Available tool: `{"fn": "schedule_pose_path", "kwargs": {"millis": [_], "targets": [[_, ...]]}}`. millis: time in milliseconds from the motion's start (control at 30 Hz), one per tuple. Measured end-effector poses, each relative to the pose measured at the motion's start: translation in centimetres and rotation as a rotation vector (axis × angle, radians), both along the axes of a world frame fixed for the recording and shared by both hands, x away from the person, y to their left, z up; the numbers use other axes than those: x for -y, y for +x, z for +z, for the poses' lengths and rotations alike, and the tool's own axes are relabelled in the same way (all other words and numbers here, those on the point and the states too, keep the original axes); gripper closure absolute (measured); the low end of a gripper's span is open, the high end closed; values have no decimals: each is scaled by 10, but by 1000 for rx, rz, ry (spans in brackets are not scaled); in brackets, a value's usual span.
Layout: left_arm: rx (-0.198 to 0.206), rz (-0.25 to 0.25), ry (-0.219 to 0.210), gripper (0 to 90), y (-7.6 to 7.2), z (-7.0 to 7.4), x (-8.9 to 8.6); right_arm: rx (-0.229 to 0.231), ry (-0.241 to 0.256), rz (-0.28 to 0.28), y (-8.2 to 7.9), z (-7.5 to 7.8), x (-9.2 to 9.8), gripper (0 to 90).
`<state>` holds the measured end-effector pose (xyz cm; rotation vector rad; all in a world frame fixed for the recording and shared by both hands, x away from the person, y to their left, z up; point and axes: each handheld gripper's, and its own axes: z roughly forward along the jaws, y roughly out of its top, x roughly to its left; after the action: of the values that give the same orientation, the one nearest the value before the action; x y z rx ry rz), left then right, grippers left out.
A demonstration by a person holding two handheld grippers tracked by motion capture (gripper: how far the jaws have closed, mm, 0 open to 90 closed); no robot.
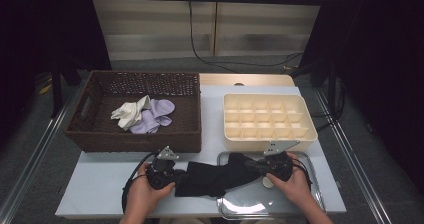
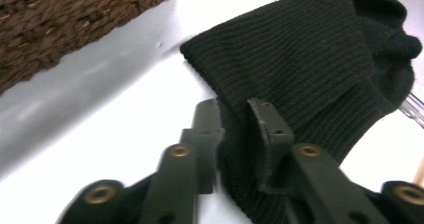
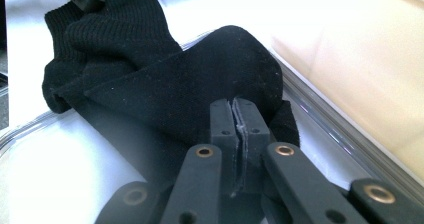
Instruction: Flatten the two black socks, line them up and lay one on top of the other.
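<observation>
while the right gripper point(image 3: 235, 115) pinches the black sock point(image 3: 165, 84), the left gripper point(image 2: 235, 116) straddles it.

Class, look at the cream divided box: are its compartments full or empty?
Empty. In the high view every compartment of the box shows bare cream floor; the black sock lies in front of it, partly on the tray.

Black ribbed sock point(image 1: 212, 176), stretched flat, half on tray point(image 1: 295, 204)

A pale tabletop point(image 1: 105, 184) stands on grey carpet point(image 1: 30, 149). Beyond it runs a light panelled wall point(image 1: 250, 29) with a black cable point(image 1: 200, 54) hanging down. Dark drapes, probably curtains point(image 1: 45, 29), close off both sides.
</observation>
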<state>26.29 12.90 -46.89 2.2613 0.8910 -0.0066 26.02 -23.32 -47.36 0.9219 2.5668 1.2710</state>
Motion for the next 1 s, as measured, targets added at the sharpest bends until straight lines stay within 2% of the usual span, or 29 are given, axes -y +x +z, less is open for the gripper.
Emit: {"fn": "schedule_pose_path", "kwargs": {"millis": [100,133,200,267,367,500,567,633,733,767,833,1000], "targets": [[21,-26,49,797,-1,5,5,1,-2,0,1,0,-1,879],[16,-24,58,801,0,6,5,1,-1,-2,1,0,-1,879],[48,12,58,808,3,9,2,3,3,-4,2,0,0,879],[86,60,25,808,10,13,-6,5,18,-6,3,1,-1,879],[133,100,3,808,18,19,-15,24,25,-2,6,5,-5,879],[73,117,19,801,24,7,-21,42,25,18,8,7,-15,878],[64,137,11,797,23,2,-23,43,16,23,7,5,-17,876],[43,130,14,794,22,4,-24,35,12,24,6,2,-16,872],[51,137,27,777,21,4,-25,23,7,16,3,-1,-12,853],[49,153,18,777,21,3,-26,13,5,19,2,-1,-10,857],[47,146,26,768,22,3,-25,10,-2,8,1,-1,-5,855],[56,148,37,749,22,4,-24,33,19,-25,4,7,-1,782]]}}
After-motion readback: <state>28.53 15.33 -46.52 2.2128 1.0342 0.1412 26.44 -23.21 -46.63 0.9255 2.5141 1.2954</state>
